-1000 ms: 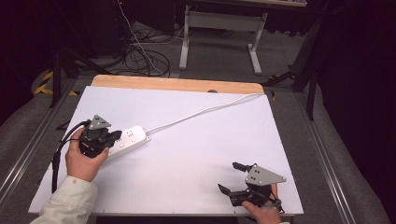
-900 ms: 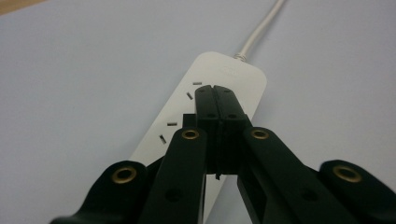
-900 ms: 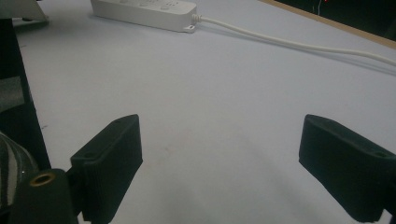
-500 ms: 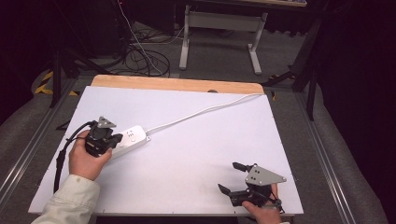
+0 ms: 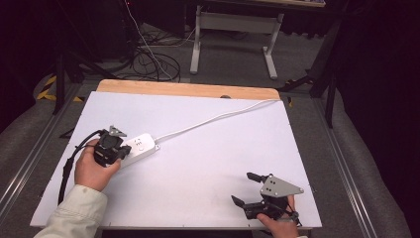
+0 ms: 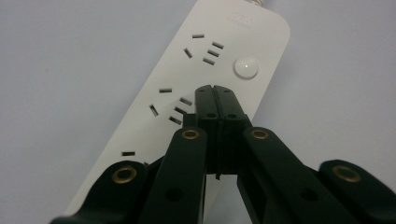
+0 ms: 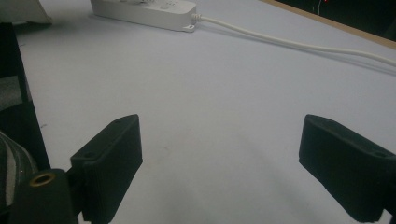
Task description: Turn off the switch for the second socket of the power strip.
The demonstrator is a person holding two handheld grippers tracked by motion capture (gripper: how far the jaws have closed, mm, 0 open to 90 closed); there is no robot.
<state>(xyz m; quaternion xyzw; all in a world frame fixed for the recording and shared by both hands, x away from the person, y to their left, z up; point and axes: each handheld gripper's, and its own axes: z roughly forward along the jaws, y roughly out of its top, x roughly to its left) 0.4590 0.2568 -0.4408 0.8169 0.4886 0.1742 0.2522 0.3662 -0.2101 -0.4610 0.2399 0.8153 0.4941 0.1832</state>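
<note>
A white power strip [image 5: 142, 145] lies slantwise on the left half of the white table [image 5: 208, 163], and its white cable [image 5: 213, 119] runs off to the far right edge. My left gripper [image 5: 115, 148] is held in a hand over the strip's near end. In the left gripper view its jaws [image 6: 215, 94] are shut with nothing between them. The tips point at the strip [image 6: 205, 51] just short of its round button [image 6: 246, 68]; whether they touch it I cannot tell. My right gripper [image 5: 242, 188] rests open at the front right, its jaws [image 7: 223, 135] wide apart over bare table.
A wooden strip [image 5: 188, 89] borders the table's far edge. In the right gripper view the power strip [image 7: 144, 9] and its cable [image 7: 289, 44] lie far ahead. A black cable [image 5: 67, 171] trails from the left gripper along the table's left side.
My left gripper has shifted a little to the right, further over the power strip. The right gripper has stayed where it was.
</note>
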